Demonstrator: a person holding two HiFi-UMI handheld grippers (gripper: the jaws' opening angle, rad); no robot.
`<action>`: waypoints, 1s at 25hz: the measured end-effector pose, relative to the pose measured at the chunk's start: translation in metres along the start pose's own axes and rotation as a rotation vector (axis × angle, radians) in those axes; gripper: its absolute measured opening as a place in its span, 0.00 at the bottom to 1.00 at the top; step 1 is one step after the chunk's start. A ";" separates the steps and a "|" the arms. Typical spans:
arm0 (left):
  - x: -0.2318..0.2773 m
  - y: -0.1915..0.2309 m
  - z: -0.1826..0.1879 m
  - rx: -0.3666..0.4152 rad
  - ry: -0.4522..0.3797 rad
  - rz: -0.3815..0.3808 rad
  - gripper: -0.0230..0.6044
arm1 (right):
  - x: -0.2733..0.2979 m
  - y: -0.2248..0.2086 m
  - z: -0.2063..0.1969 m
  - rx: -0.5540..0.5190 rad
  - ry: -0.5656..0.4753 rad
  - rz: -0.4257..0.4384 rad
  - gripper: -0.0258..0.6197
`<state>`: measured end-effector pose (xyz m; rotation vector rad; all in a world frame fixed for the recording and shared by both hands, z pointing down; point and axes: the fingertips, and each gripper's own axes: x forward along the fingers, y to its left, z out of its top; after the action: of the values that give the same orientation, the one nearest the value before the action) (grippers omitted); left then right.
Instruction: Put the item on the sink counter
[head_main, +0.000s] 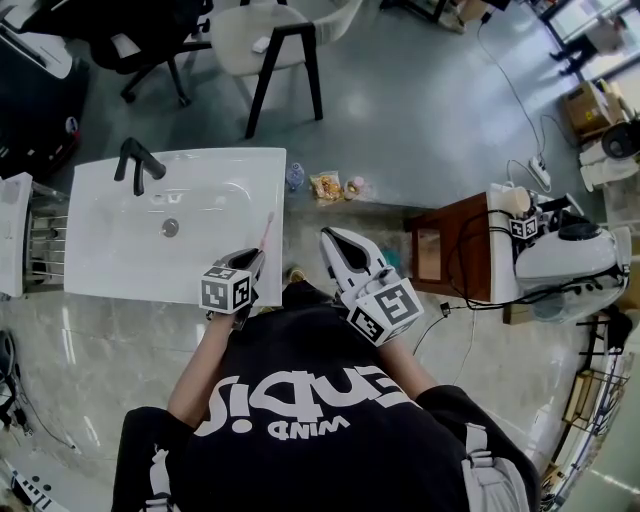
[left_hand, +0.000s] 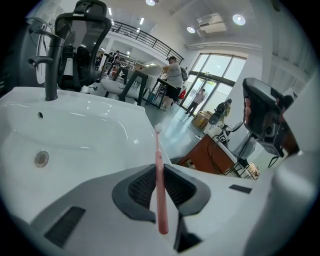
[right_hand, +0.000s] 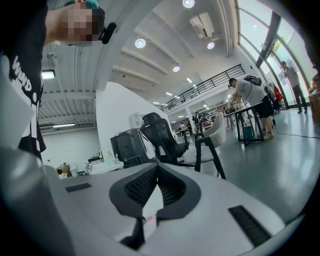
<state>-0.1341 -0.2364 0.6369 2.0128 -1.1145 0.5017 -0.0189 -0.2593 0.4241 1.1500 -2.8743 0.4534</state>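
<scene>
My left gripper (head_main: 255, 258) is shut on a thin pink toothbrush (head_main: 266, 232). It hovers over the right rim of the white sink (head_main: 110, 260). In the left gripper view the toothbrush (left_hand: 158, 150) stands pinched between the dark pads, and its white head points away over the basin's right edge. The left gripper (left_hand: 159, 172) sits just above the sink counter (left_hand: 100, 150). My right gripper (head_main: 330, 240) hangs to the right of the sink, off the counter, and is shut with nothing in it. In its own view the right gripper (right_hand: 156, 170) points at the open room.
A black faucet (head_main: 135, 165) and a drain (head_main: 170, 227) mark the back and middle of the basin. A brown side table (head_main: 450, 245) with cables stands to the right. Snack packets (head_main: 327, 186) lie on the floor beyond the sink. A chair (head_main: 280, 50) stands farther back.
</scene>
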 end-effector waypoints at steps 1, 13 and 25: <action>0.000 0.000 0.000 0.003 0.000 0.002 0.14 | 0.000 0.000 0.000 0.002 0.000 0.000 0.07; 0.005 0.001 -0.003 0.010 0.015 0.019 0.14 | -0.004 -0.003 0.001 0.001 0.003 -0.008 0.07; 0.010 0.005 -0.006 0.036 0.062 0.069 0.14 | -0.003 -0.006 -0.001 0.009 0.005 -0.009 0.07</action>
<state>-0.1323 -0.2390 0.6494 1.9812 -1.1473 0.6199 -0.0121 -0.2613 0.4260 1.1602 -2.8648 0.4681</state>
